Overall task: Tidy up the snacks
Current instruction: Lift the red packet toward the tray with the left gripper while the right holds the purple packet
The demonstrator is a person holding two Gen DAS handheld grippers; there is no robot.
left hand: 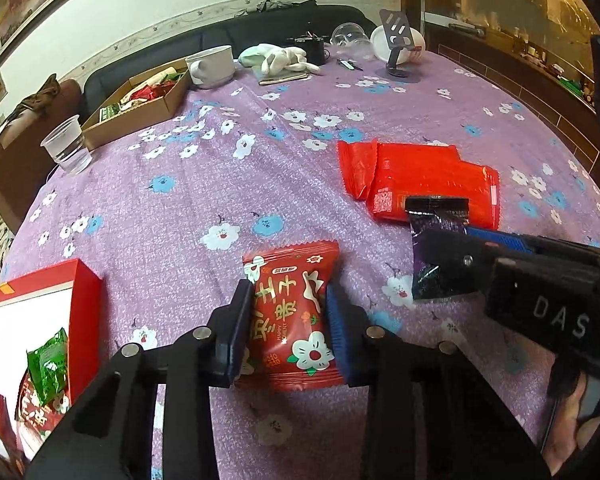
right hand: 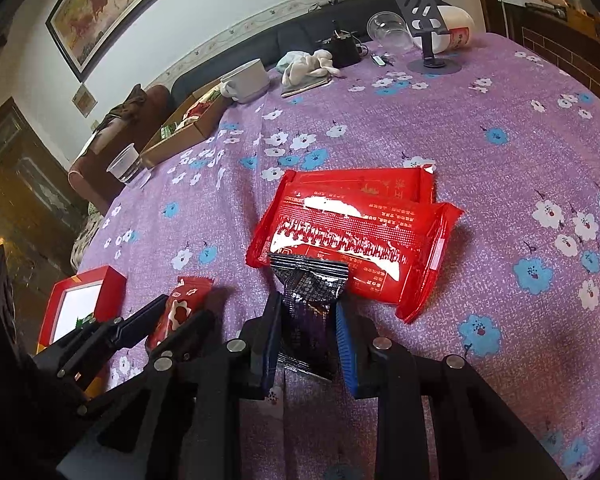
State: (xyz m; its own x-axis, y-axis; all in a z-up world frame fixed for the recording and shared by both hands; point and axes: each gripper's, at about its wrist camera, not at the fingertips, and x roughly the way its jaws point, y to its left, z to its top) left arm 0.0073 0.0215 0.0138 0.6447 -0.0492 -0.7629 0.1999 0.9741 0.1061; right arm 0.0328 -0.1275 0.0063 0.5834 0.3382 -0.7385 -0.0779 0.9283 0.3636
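My left gripper (left hand: 288,304) is shut on a small red snack packet with white flowers (left hand: 290,316), low over the purple tablecloth; the packet also shows in the right wrist view (right hand: 176,314). My right gripper (right hand: 310,320) is shut on a dark purple snack packet (right hand: 308,304), which also shows in the left wrist view (left hand: 436,240). Two large red wrapped packs (right hand: 356,240) lie overlapping just beyond it, also in the left wrist view (left hand: 420,176). A red box with a white inside (left hand: 32,320) at the left holds a green packet (left hand: 48,364) and red packets.
A cardboard box of snacks (left hand: 140,104), a clear plastic cup (left hand: 66,144), a white mug (left hand: 212,66), a cloth (left hand: 276,58), a phone stand (left hand: 398,44) and bowls stand along the far side. A dark sofa lies behind the table.
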